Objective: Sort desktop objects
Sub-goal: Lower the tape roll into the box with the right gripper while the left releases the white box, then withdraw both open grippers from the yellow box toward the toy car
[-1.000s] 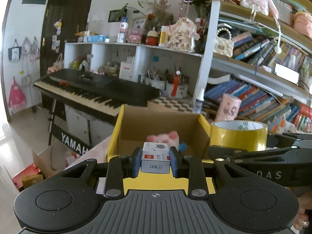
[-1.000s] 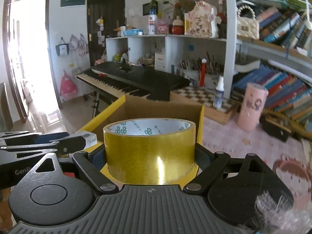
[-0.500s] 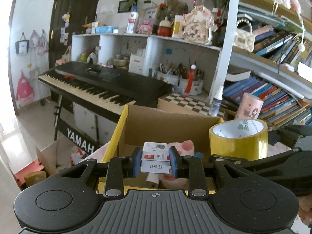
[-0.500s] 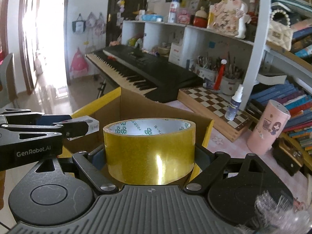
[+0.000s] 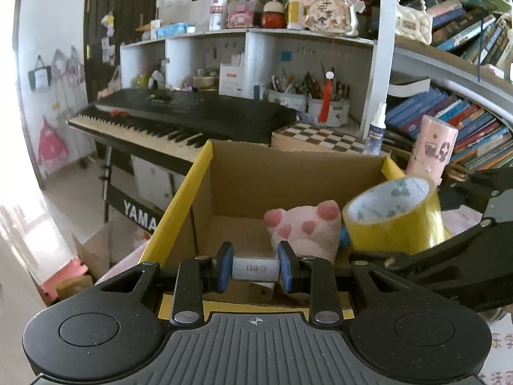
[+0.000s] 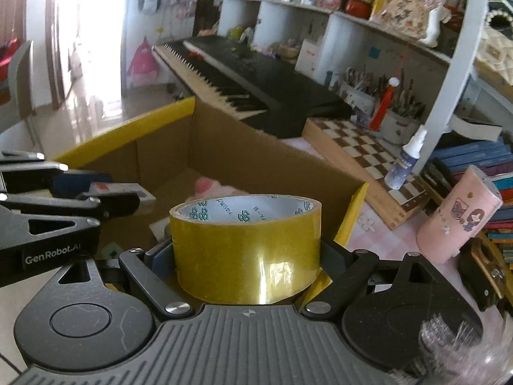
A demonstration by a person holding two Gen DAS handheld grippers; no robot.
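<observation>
Keyboard: a black keyboard (image 5: 179, 112) stands on its stand behind the box, at the left.
Cardboard box: an open box with yellow flap edges (image 5: 192, 173) sits in front of the keyboard; both grippers hang over its mouth.
Box contents: a pink plush paw (image 5: 304, 227) lies on the box floor toward the right; a scrap of something blue shows beside it, too hidden to name.
Left gripper: the left gripper (image 5: 255, 269) is clamped on a small white box (image 5: 255, 268) with printed characters, held over the near edge of the cardboard box.
Right gripper: the right gripper (image 6: 247, 256) grips a yellow tape roll (image 6: 247, 250) across its sides, hole upward, over the box's right part.
Table, right: a chessboard (image 6: 368, 157), a spray bottle (image 6: 405, 160) and a pink cylinder (image 6: 458, 218).
</observation>
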